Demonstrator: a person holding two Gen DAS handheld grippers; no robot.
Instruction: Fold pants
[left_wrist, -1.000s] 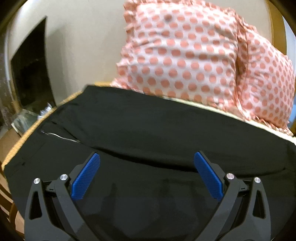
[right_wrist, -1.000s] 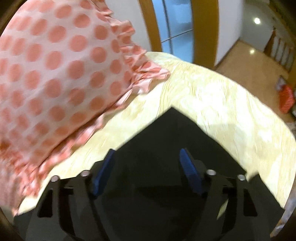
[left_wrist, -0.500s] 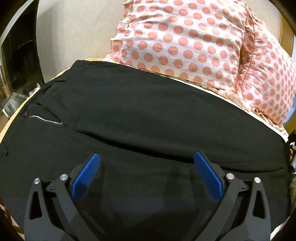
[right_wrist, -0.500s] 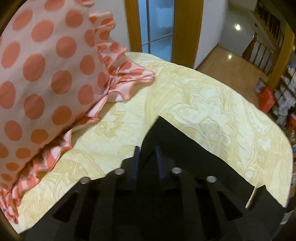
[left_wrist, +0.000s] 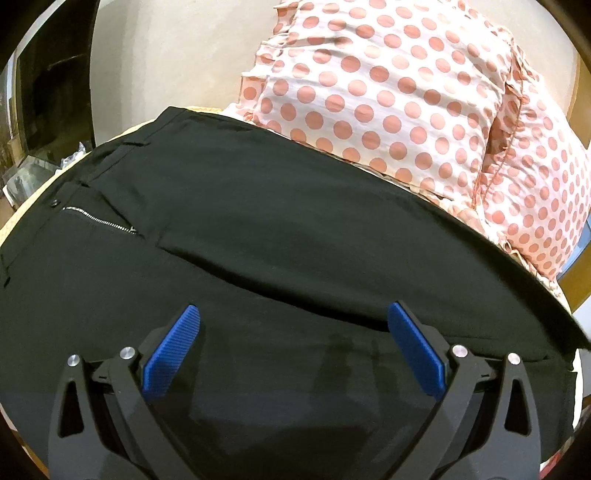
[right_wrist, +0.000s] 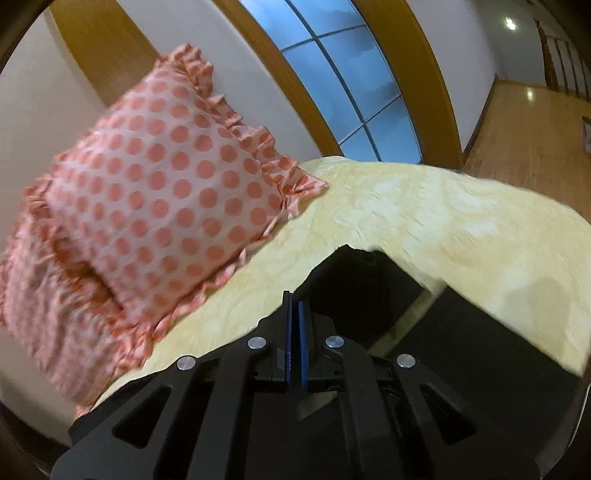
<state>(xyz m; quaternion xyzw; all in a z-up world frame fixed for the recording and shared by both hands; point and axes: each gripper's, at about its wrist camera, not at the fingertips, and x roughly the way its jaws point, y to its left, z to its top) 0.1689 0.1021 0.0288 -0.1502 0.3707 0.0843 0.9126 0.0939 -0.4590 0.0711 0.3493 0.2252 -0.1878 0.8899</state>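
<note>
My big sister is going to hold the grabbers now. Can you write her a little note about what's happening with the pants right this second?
Left gripper: jaws wide open, holding nothing, over the middle of the black pants.
Right gripper: jaws pressed together at the leg end of the pants; black cloth seems pinched and raised off the yellow bedspread.
Where things are: the pants lie spread flat on the bed, zipper facing up, with the polka-dot pillows just behind them.
Done: one end gripped.
Left: no fold shows yet. Probably carry the leg end over toward the waist, then smooth it.
</note>
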